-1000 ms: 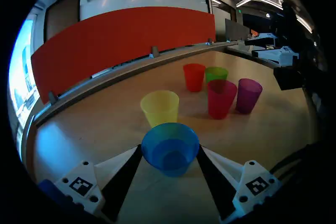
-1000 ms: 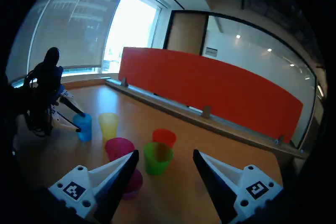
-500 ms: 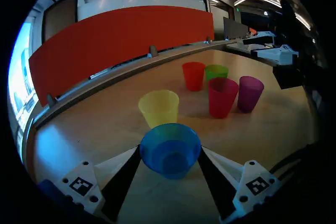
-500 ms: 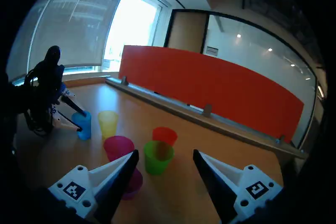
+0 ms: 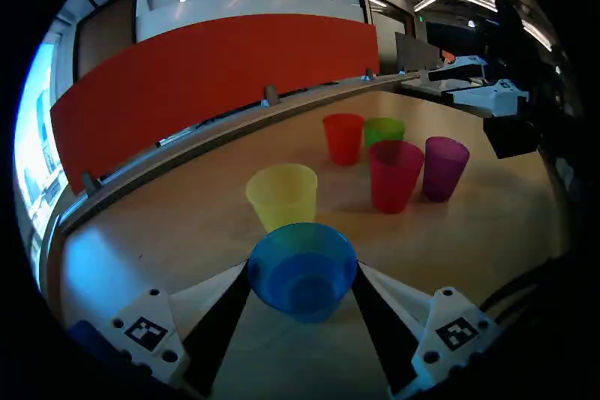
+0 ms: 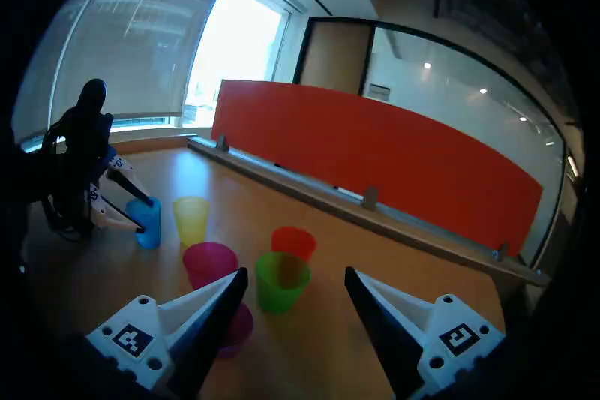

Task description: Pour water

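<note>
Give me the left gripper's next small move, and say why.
Probably ease the blue cup forward until its rim is over the yellow cup, ready to tilt. The left gripper is shut on the blue cup, one finger on each side, and the yellow cup stands upright and open just beyond it.

The translucent blue cup [image 5: 302,271] is sitting upright, gripped between the fingers [image 5: 222,311]; the yellow cup [image 5: 283,195] is standing just beyond on the worktop [image 5: 465,235].
</note>
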Tool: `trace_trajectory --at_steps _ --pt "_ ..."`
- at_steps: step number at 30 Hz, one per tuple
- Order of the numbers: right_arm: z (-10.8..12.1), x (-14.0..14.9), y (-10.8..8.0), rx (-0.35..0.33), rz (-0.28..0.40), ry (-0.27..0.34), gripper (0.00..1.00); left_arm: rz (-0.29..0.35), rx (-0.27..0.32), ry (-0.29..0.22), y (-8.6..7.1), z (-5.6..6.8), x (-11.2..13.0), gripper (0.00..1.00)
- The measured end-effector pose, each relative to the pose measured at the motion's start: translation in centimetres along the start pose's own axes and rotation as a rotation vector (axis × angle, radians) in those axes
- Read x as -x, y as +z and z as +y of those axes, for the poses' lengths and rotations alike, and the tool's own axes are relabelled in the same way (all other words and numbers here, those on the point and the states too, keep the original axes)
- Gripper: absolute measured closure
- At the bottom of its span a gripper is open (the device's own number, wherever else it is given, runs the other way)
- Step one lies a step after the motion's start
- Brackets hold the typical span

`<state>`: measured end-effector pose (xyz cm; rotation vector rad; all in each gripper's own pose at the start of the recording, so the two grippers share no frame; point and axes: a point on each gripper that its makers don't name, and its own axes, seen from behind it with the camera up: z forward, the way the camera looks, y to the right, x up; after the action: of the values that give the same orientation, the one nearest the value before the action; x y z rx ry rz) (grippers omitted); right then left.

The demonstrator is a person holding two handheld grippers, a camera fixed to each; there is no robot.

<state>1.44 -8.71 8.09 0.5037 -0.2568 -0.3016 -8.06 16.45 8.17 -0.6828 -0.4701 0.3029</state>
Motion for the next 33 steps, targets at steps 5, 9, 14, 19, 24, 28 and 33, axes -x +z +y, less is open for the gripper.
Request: trace_trajectory --at_steps 5,9,14,19,24,28,33 --pt "0.1 -0.1 0.3 0.003 -0.004 -0.005 0.0 0.001 0.003 -0.011 -0.1 0.0 -0.1 0.12" --pt "0.2 -0.1 0.6 -0.003 -0.015 -0.009 0.0 0.002 0.012 -0.023 -0.2 0.2 -0.1 0.12" --pt "0.2 0.0 1.4 -0.021 -0.033 -0.006 0.0 0.003 0.005 -0.017 -0.5 0.2 -0.1 0.12" --pt "-0.1 0.5 2.4 -0.052 -0.063 -0.002 0.0 0.011 -0.005 -0.012 -0.9 0.2 -0.6 0.12" --pt "-0.5 1.2 3.7 -0.091 -0.101 -0.002 0.0 0.023 -0.008 -0.018 -1.4 0.3 -1.2 0.12" --pt "-0.5 1.9 4.7 -0.115 -0.135 -0.012 0.0 0.031 -0.014 -0.019 -1.9 0.4 -1.6 0.12" --pt "-0.4 2.7 5.9 -0.136 -0.172 -0.014 0.0 0.043 -0.019 -0.019 -2.5 0.5 -1.9 0.12"
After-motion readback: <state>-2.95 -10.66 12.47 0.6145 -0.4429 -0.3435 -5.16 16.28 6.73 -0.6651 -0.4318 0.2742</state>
